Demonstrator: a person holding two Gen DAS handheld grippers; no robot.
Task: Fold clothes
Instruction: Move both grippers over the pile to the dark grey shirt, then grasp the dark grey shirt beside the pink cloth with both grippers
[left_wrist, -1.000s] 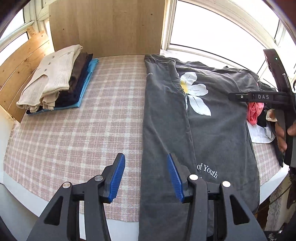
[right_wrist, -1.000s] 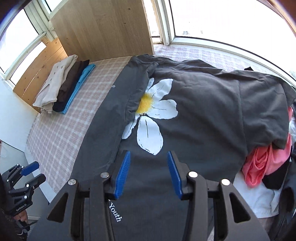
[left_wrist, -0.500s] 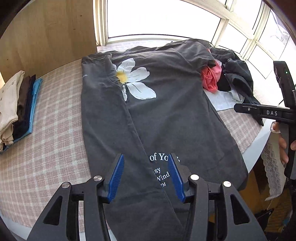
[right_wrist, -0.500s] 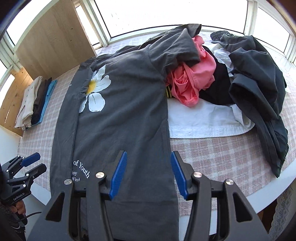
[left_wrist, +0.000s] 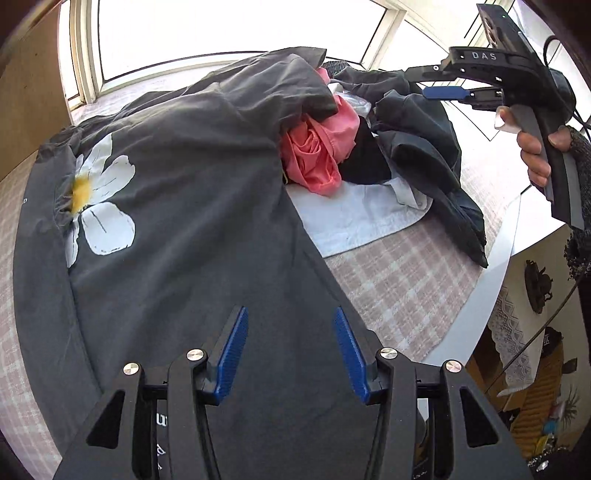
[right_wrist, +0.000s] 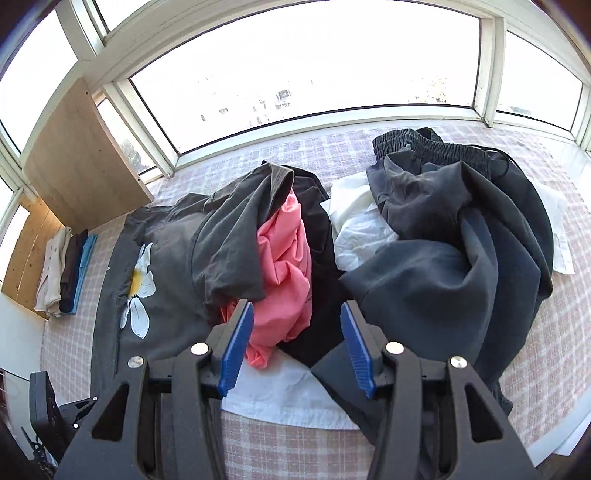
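While spread over the checked cloth (left_wrist: 406, 280) with one side folded in, judged mid-fold: grey T-shirt (left_wrist: 192, 206) at eleven o'clock, left gripper (left_wrist: 288, 350) and right gripper (right_wrist: 295, 343) both spread, empty; next, right sleeve (right_wrist: 236, 236) off the pink garment (right_wrist: 284, 266).

You stand before a wide bay of white-framed windows (right_wrist: 332, 66), blown out with daylight. A pink-and-white checked cloth (right_wrist: 288, 454) covers the white-edged table (left_wrist: 491, 280). At the left stand pale wooden panels (right_wrist: 81, 147). Past the table's right edge hangs a white lace curtain (left_wrist: 513, 332)
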